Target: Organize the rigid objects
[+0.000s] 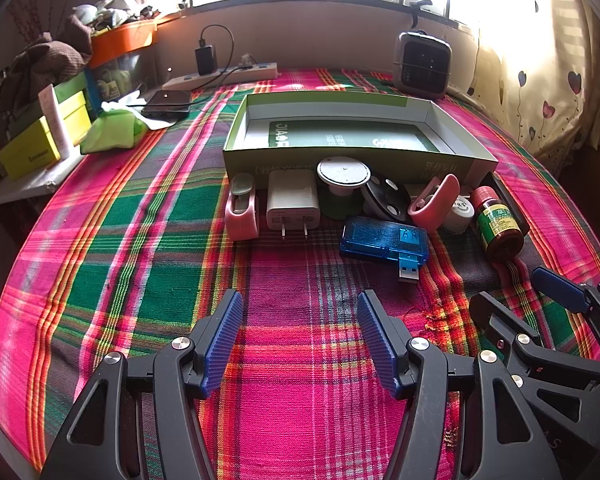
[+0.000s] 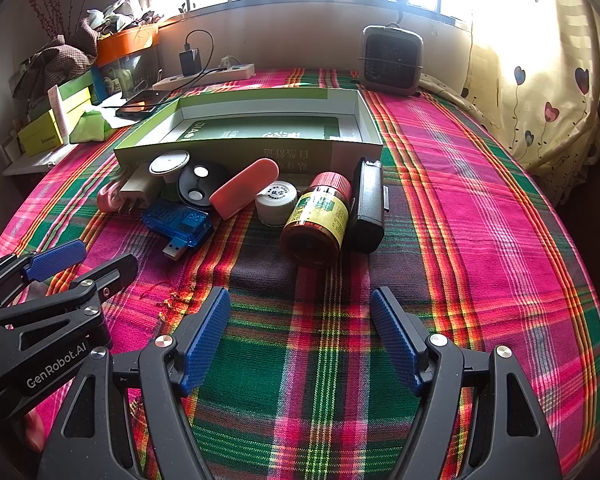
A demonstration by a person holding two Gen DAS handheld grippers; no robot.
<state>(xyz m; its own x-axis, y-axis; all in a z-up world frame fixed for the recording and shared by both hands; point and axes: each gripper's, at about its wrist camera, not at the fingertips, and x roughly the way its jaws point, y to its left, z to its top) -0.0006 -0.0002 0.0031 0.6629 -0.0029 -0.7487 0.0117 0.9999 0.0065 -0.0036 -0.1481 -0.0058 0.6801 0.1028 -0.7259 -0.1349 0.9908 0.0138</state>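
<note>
An open green cardboard box (image 1: 352, 162) (image 2: 236, 151) lies on the plaid cloth with a row of small objects along its near wall. From the left: a pink clip (image 1: 242, 210), a white charger (image 1: 293, 200), a white disc (image 1: 343, 172), a black round piece (image 1: 386, 199), a blue USB tester (image 1: 384, 240) (image 2: 179, 222), a pink case (image 2: 244, 188), a white cap (image 2: 276, 203), a brown bottle with a red lid (image 2: 316, 220) (image 1: 498, 226) on its side, and a black device (image 2: 367, 208). My left gripper (image 1: 300, 336) and right gripper (image 2: 300, 334) both stand open and empty, short of the row.
The plaid cloth (image 2: 480, 220) covers the whole surface. A small heater (image 1: 422, 64) and a power strip (image 1: 228, 76) sit at the far edge. Yellow boxes (image 1: 40, 144), a green cloth (image 1: 112, 128) and a phone (image 1: 166, 102) crowd the far left. A curtain (image 2: 540, 92) hangs right.
</note>
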